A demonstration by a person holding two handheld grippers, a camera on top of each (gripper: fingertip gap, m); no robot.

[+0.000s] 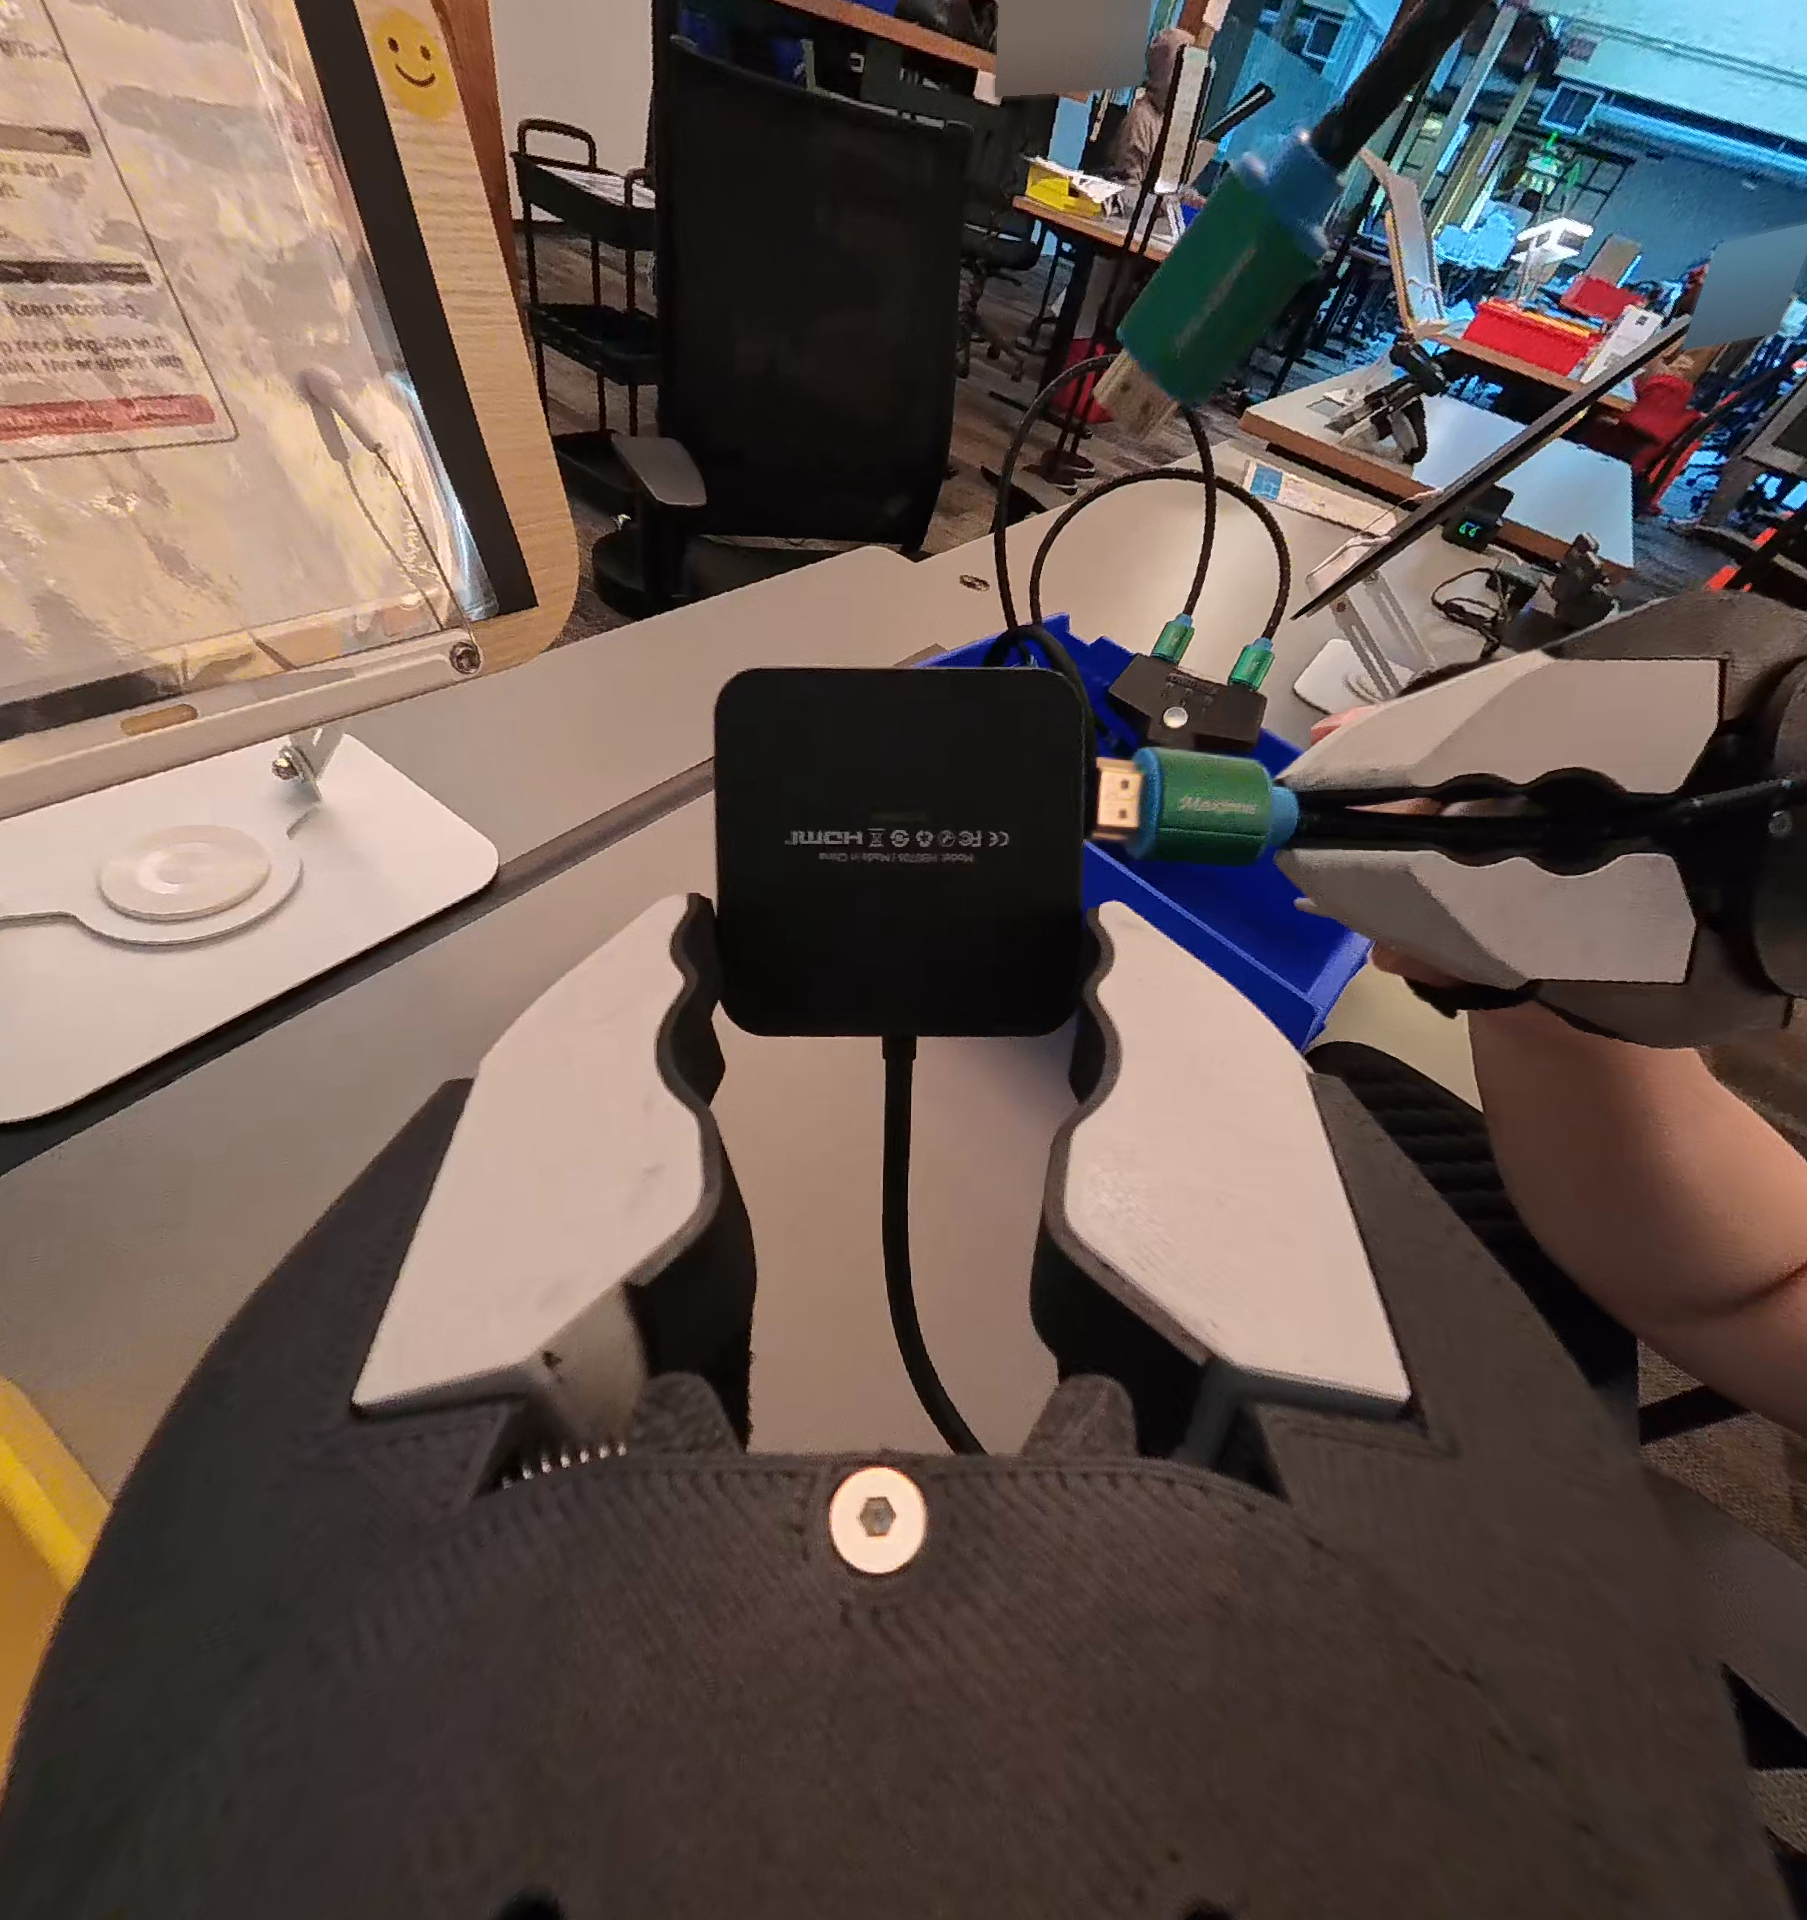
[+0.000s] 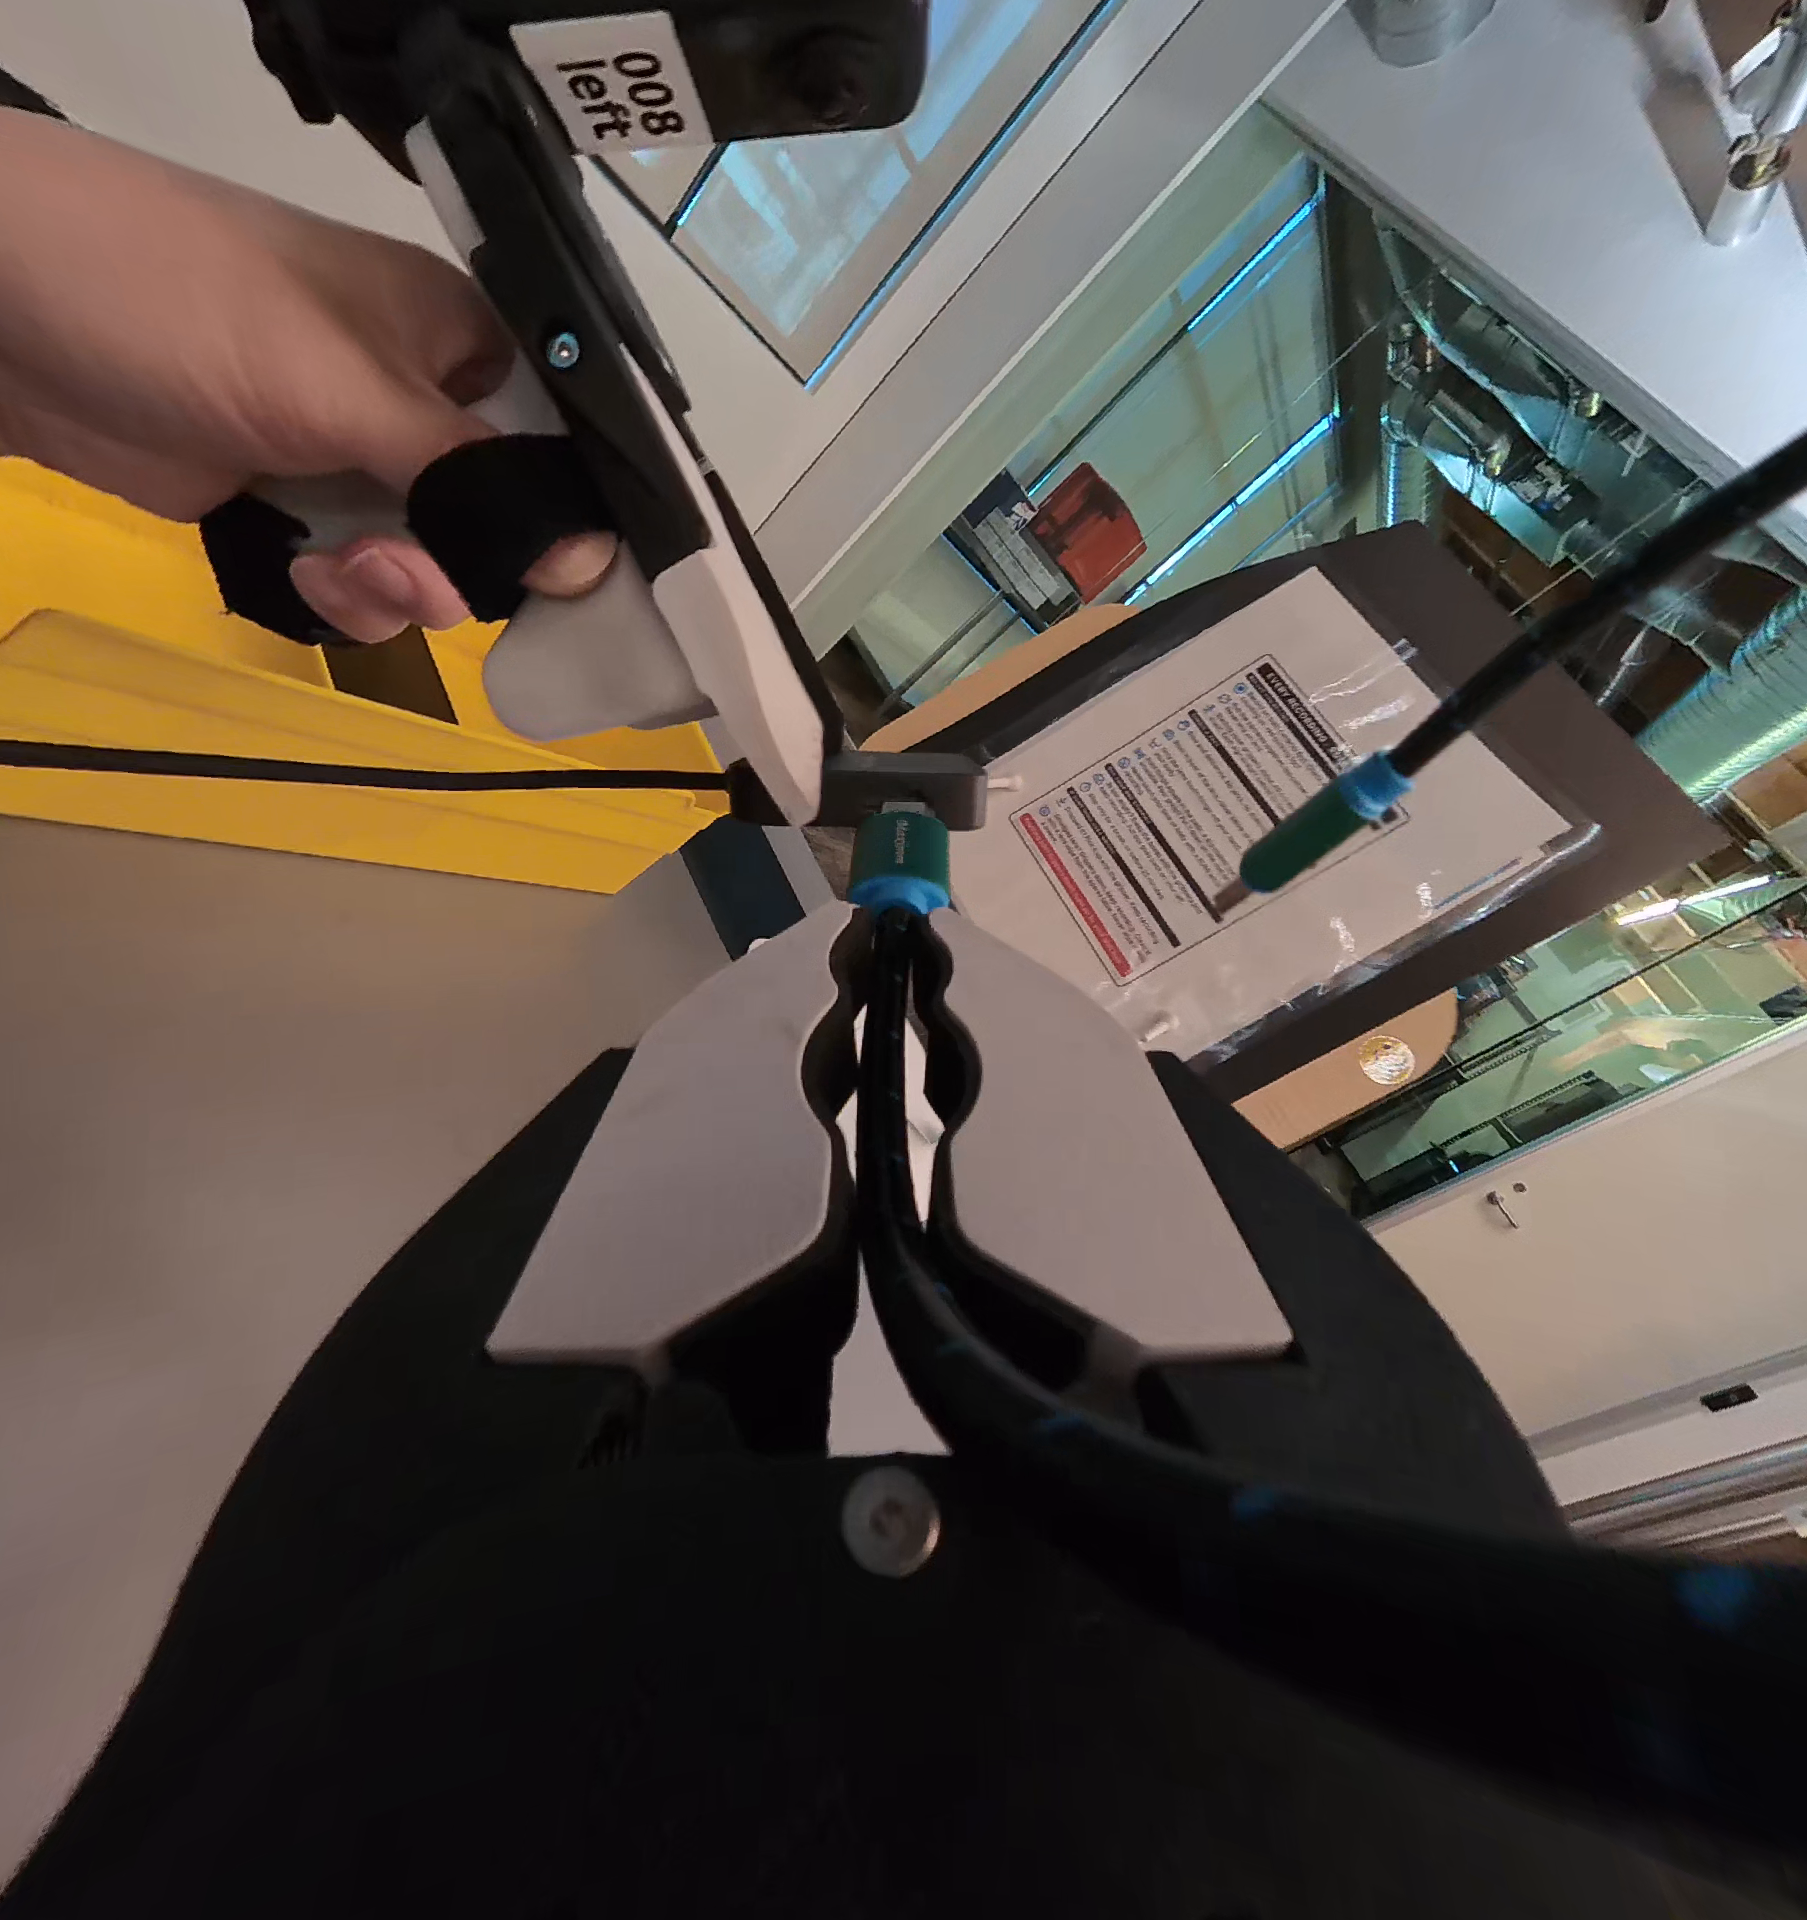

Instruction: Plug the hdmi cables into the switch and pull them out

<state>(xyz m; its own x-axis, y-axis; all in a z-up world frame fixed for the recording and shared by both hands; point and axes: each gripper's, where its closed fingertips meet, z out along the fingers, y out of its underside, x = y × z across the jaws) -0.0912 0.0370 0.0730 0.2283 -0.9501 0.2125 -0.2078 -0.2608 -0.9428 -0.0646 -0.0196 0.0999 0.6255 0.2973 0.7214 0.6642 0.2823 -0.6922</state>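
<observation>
The left gripper [image 1: 894, 935] pinches the black switch [image 1: 897, 847] by its two side edges, holding it up above the grey bench [image 1: 587, 717] with its labelled underside facing the camera; the switch's own black lead [image 1: 904, 1247] runs back between the fingers. The right gripper [image 1: 1283, 816] has its fingers pressed on a black cable [image 2: 894, 1122] just behind its green plug [image 1: 1200, 805]. In the left wrist view the plug's gold tip sits at the switch's right edge, touching or just entering it; in the right wrist view the plug [image 2: 894, 857] meets the thin edge of the switch [image 2: 904, 790]. A second green plug [image 1: 1221, 281] hangs loose in the air above. Behind lies a blue bin [image 1: 1221, 914] holding another small black switch [image 1: 1190, 707] with two green plugs in it. A yellow bin [image 2: 255, 769] sits on the bench
</observation>
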